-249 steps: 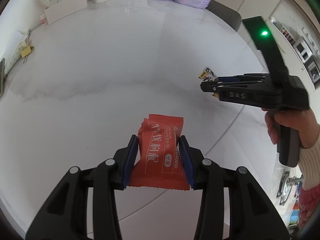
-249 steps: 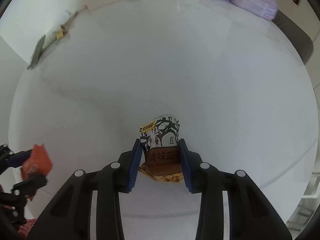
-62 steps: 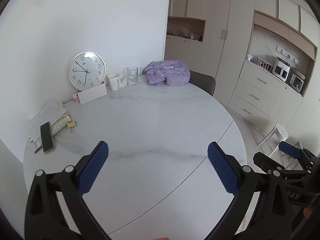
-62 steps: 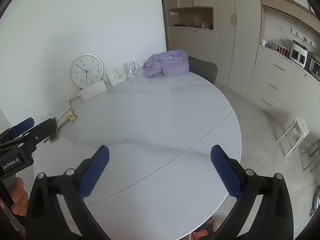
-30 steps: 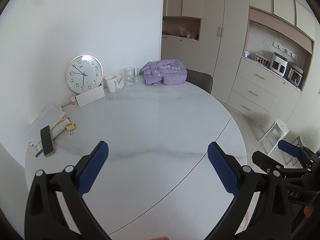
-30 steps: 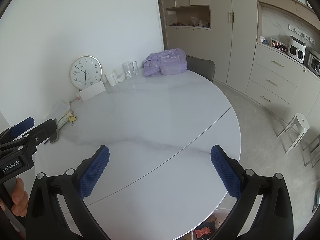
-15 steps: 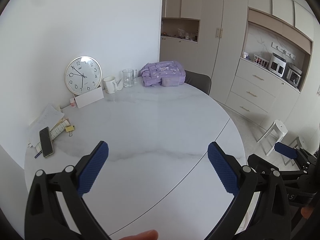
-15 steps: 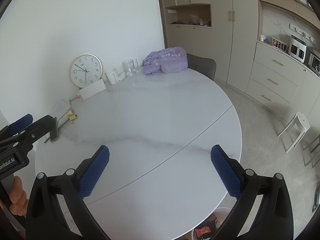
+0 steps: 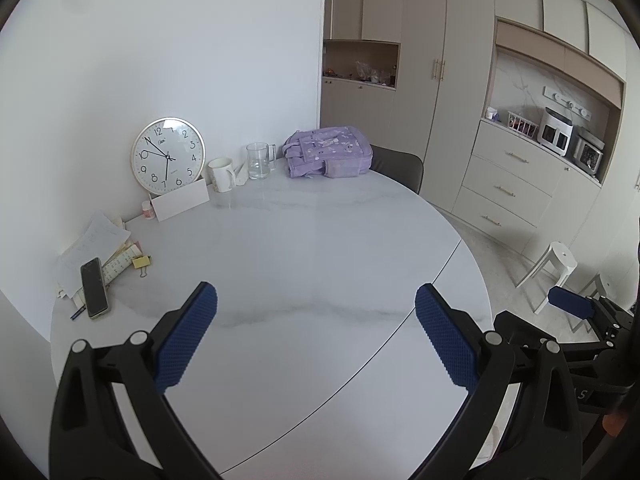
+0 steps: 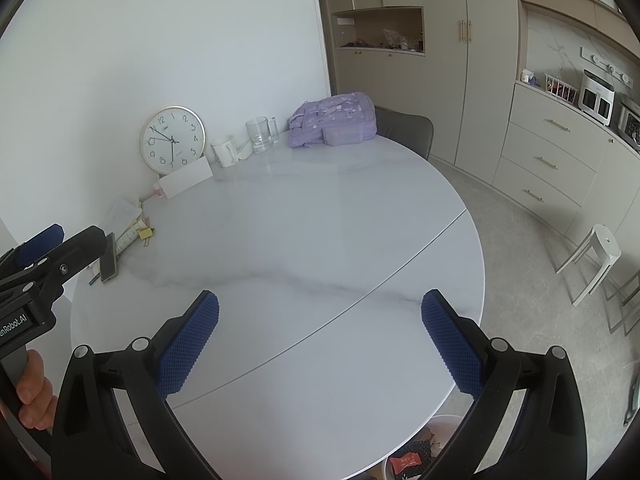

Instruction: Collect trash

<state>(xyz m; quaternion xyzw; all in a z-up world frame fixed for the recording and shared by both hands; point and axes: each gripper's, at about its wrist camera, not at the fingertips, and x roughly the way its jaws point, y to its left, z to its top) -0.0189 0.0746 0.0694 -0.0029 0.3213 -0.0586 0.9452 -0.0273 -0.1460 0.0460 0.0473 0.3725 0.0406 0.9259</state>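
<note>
Red wrapper [image 10: 408,462] lies in a white bin [image 10: 438,426] on the floor, just under the near right edge of the tabletop [image 10: 280,220], w/ other trash. Left gripper [image 9: 316,334] and right gripper [image 10: 320,338] both hang above the near edge, jaws wide apart, nothing between them. Clock [image 9: 167,155], mug [image 9: 221,174] and purple bag [image 9: 328,152] stand at the far edge.

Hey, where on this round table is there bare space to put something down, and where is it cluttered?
The round white marble table is bare across its middle and near edge. The far rim is crowded: round wall clock, white mug, clear glass mug, purple backpack. Loose papers and a phone fill the left edge.
</note>
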